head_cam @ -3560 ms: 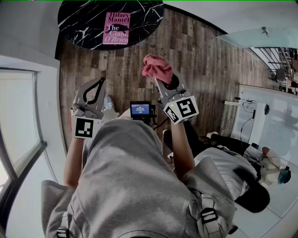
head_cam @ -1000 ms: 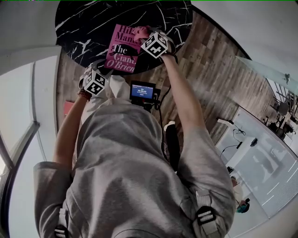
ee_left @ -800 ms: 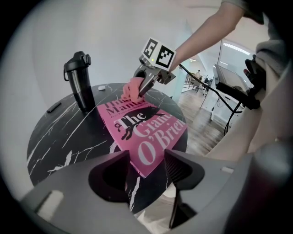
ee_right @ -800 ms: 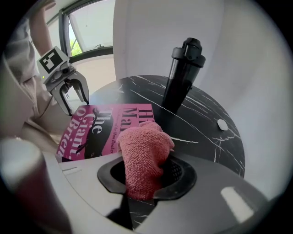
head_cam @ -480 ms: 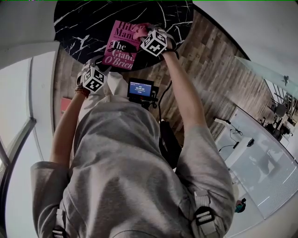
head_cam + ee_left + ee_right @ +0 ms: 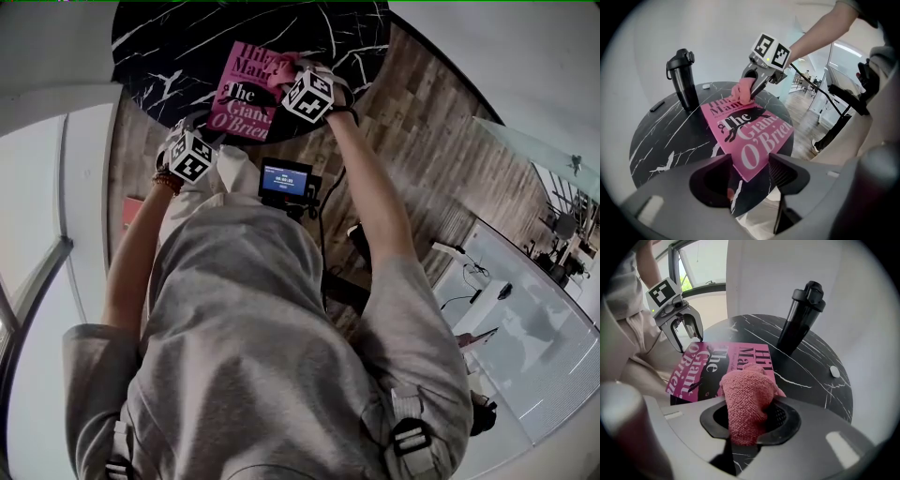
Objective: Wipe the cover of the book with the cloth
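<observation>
Bright, even daylight; strong fisheye distortion at edges.

In the head view the round black marble surface (image 6: 169,56) is cut off at 12 o'clock. The right gripper (image 6: 287,70) and its pink terry cloth (image 6: 279,71) cover part of the title on the pink paperback book (image 6: 239,94). In the left gripper view the left gripper (image 6: 750,164) hides the book's near corner at 6 o'clock. In the right gripper view the cloth's lower end is lost between the fingers (image 6: 786,419), and a white speck (image 6: 835,372) at 3 o'clock is too small to identify.
</observation>
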Available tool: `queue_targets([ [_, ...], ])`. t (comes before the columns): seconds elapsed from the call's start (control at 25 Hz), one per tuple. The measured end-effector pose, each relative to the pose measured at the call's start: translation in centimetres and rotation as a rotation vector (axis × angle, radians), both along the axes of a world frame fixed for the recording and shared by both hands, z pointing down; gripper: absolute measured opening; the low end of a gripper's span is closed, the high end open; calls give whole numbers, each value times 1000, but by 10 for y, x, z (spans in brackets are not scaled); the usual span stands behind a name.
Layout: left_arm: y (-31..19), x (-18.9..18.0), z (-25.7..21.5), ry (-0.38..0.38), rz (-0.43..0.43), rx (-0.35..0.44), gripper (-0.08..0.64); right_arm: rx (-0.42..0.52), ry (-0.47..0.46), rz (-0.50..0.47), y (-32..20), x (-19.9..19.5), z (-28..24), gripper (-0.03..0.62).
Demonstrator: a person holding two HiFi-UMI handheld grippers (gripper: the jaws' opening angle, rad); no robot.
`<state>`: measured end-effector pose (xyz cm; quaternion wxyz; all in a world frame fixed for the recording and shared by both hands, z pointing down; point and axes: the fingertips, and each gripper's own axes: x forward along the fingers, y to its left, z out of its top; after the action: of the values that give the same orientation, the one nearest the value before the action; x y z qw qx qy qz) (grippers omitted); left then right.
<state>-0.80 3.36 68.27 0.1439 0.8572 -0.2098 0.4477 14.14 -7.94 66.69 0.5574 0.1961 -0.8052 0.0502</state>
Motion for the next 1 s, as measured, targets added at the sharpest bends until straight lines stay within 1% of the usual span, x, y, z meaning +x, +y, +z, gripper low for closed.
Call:
queue_targets([
  [0.72,-2,-3,4,2,-32,-45,258,-52,22,-51,25,-9,4,124],
  [0.76,-2,-4,5,7,-44,-61,259,-53,21,-51,26,-9,4,124],
  [0.8,-2,-4,8,23,-73,-98,262,-54,19,-50,28,-10,4,124],
  [0.88,0,-8,16,84,-170,-219,256,-54,18,-52,31,-11,5,124],
  [0.92,-1,-11,19,104,-201,-251,263,-54,17,-54,33,-12,5,124],
  [0.96,-2,-13,18,103,-201,-242,285,-55,17,-58,34,-13,6,124],
  [1.0,-3,-13,16,85,-177,-206,287,-56,18,-61,36,-14,7,124],
])
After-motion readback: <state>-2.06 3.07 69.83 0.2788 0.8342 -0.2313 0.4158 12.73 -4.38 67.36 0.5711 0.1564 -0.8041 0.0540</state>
